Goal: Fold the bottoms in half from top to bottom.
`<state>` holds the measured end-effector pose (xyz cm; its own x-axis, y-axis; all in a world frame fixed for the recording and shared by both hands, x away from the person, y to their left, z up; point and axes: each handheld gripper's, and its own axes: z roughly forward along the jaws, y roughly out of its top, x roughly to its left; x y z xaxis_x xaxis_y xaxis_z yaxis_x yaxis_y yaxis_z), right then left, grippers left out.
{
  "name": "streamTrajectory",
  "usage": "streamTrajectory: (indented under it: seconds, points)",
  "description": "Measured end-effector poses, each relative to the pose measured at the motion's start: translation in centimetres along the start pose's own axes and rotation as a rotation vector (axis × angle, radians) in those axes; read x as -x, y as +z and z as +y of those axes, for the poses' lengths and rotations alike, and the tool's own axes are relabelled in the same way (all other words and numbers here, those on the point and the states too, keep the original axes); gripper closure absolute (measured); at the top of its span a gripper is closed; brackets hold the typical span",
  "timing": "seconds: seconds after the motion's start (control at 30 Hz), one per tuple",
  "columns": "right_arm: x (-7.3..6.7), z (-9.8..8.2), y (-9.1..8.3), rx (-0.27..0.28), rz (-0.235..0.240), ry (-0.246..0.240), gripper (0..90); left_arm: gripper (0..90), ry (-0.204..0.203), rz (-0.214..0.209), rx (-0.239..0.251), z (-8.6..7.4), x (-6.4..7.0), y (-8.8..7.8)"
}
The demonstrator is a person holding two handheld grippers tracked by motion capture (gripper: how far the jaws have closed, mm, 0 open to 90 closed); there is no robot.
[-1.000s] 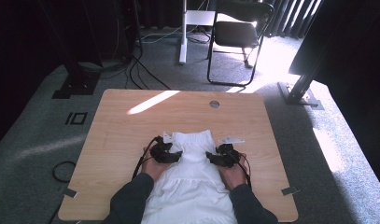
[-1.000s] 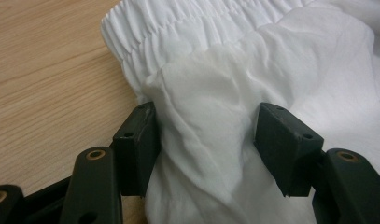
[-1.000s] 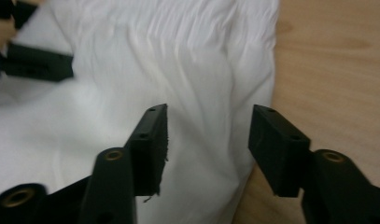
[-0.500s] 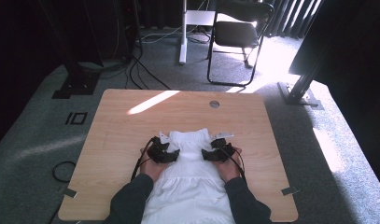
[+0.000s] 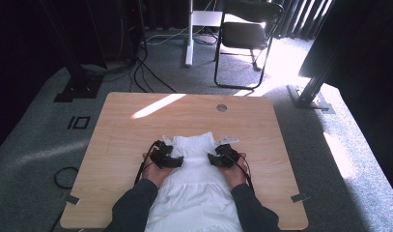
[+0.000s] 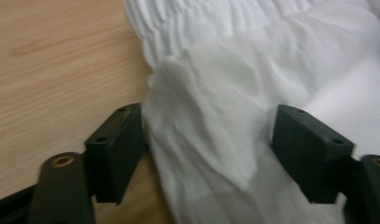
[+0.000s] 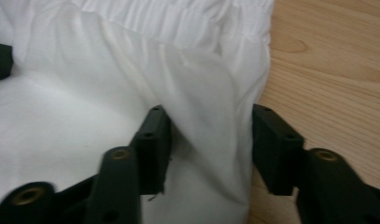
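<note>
A white dress (image 5: pixel 196 193) with a smocked top lies flat on the wooden table (image 5: pixel 136 125), its skirt toward the person. My left gripper (image 5: pixel 177 160) rests at the dress's left side just below the smocking. Its jaws stand wide and have just closed slightly, with a raised fold of the white cloth (image 6: pixel 211 121) between them. My right gripper (image 5: pixel 214 159) sits at the dress's right edge. Its jaws have just been closing, and a ridge of the cloth (image 7: pixel 215 116) stands bunched between them with the pads still well apart.
A round grommet hole (image 5: pixel 221 108) sits near the table's far edge, beside a strip of sunlight (image 5: pixel 158 105). Beyond the table stand a folding chair (image 5: pixel 245 38), a white post (image 5: pixel 189 34) and floor cables (image 5: pixel 146 72). Bare wood lies left and right of the dress.
The right hand has slid leftward onto the dress's right edge. The left hand has stayed where it was.
</note>
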<state>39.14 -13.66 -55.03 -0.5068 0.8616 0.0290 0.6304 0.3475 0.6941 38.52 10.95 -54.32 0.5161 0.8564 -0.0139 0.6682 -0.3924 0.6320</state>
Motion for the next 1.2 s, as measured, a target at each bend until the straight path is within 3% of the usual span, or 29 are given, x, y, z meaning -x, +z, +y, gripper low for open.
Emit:
streamTrajectory:
  seconds: [0.1, 0.13, 0.2, 0.27, 0.33, 0.47, 0.5, 0.53, 0.6, 0.73, 0.87, 0.93, 0.97, 1.0, 1.2]
  points:
    - [-0.3, 0.2, 0.0, -0.008, 0.035, -0.016, 73.4, 41.9, 0.014, -0.034, -0.007, 0.0, 0.2, -0.3]
    - [-0.4, 0.3, 0.0, -0.017, 0.056, -0.011, 80.0, 51.9, 0.022, -0.06, -0.001, 0.0, 0.2, -0.4]
    - [-0.3, 0.6, 0.1, -0.032, 0.089, 0.003, 84.7, 76.6, 0.011, -0.121, 0.025, -0.1, 0.0, -0.2]
    - [0.1, 0.9, 0.2, -0.047, 0.109, 0.0, 85.5, 84.7, 0.035, -0.129, 0.057, 0.2, -0.2, -0.2]
    - [0.5, 1.4, -0.1, -0.046, 0.101, -0.013, 85.7, 85.4, 0.048, -0.164, 0.092, 1.3, -0.8, -0.9]
    - [2.0, 4.3, -2.5, 0.055, 0.134, 0.035, 85.8, 85.6, 0.107, -0.154, 0.169, 5.2, -2.0, -3.4]
    - [2.1, 5.2, -3.2, 0.077, 0.124, 0.027, 85.8, 85.7, 0.118, -0.148, 0.193, 6.3, -2.2, -4.0]
    - [2.1, 5.2, -3.2, 0.077, 0.124, 0.027, 85.8, 85.7, 0.118, -0.148, 0.193, 6.3, -2.2, -4.0]
    - [2.4, 7.2, -4.7, 0.132, 0.09, 0.006, 85.8, 85.7, 0.143, -0.132, 0.258, 8.7, -2.6, -5.4]
    - [2.8, 9.9, -7.2, 0.245, 0.068, 0.021, 85.8, 85.6, 0.139, -0.127, 0.325, 12.3, -3.7, -7.6]
    - [3.2, 12.6, -9.4, 0.328, 0.05, 0.024, 85.8, 85.4, 0.119, -0.131, 0.369, 14.4, -4.2, -9.2]
    - [3.3, 13.1, -9.9, 0.34, 0.051, 0.024, 85.8, 85.4, 0.112, -0.14, 0.376, 14.6, -4.3, -9.6]
    - [3.2, 13.4, -10.3, 0.348, 0.051, 0.023, 85.8, 85.4, 0.101, -0.168, 0.381, 14.3, -4.3, -10.2]
    - [2.8, 13.3, -11.1, 0.352, 0.045, -0.014, 85.8, 85.3, 0.111, -0.178, 0.38, 13.9, -4.1, -10.5]
    - [1.4, 9.5, -12.5, 0.337, 0.085, -0.077, 85.7, 84.6, 0.189, -0.226, 0.362, 9.8, -2.0, -12.5]
